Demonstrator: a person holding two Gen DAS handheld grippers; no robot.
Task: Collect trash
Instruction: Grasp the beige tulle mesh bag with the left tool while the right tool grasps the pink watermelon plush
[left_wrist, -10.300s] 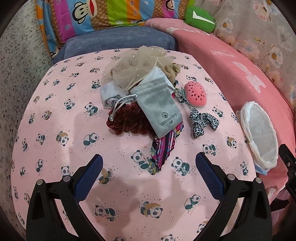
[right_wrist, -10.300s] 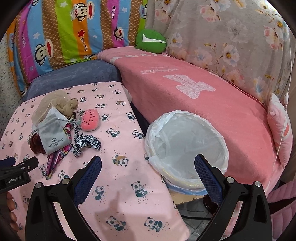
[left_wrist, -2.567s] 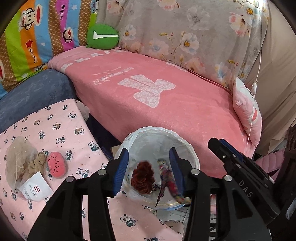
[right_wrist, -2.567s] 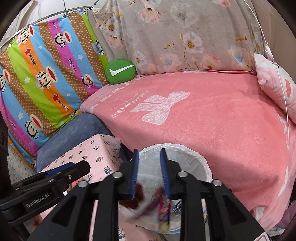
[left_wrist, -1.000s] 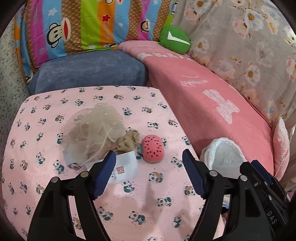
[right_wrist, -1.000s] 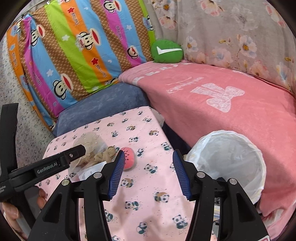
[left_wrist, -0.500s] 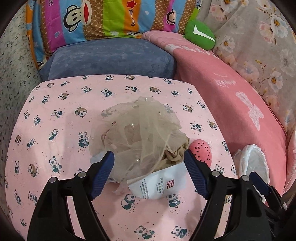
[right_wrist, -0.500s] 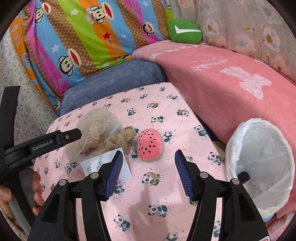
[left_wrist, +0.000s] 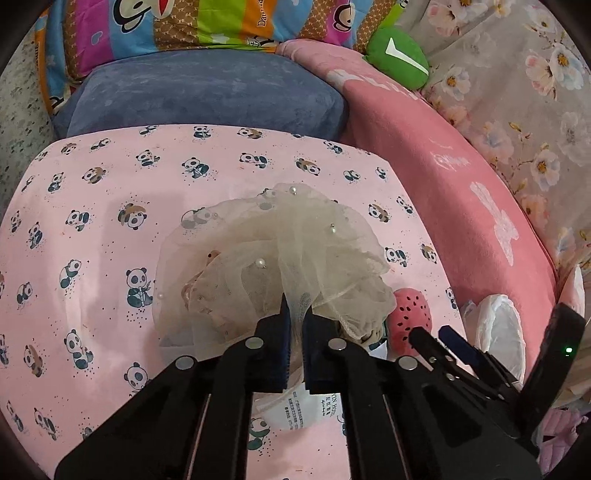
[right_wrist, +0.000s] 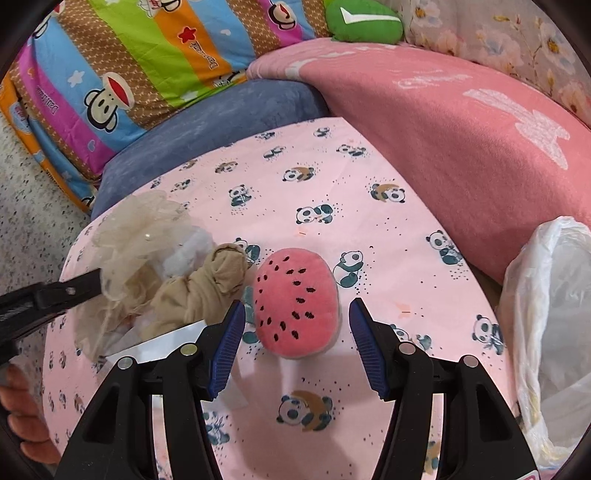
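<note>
A beige tulle mesh with pearls (left_wrist: 280, 251) lies bunched on the pink panda tablecloth (left_wrist: 110, 206). My left gripper (left_wrist: 297, 314) is shut on the near edge of the mesh; it shows from the side in the right wrist view (right_wrist: 98, 282). My right gripper (right_wrist: 297, 310) is open, its fingers on either side of a pink watermelon plush (right_wrist: 295, 302). A knotted tan stocking (right_wrist: 207, 288) lies between mesh and plush. A white sachet (left_wrist: 295, 410) lies under my left gripper. The white-lined trash bin (right_wrist: 546, 325) stands at the table's right edge.
A blue cushion (left_wrist: 207, 92) sits behind the table, with a striped monkey-print cushion (right_wrist: 129, 66) beyond it. A pink blanket (right_wrist: 461, 110) covers the sofa on the right, with a green pillow (right_wrist: 362, 20) at its back.
Both grippers have come down closer to the table. My left gripper has shut on the tulle mesh. My right gripper now straddles the watermelon plush.
</note>
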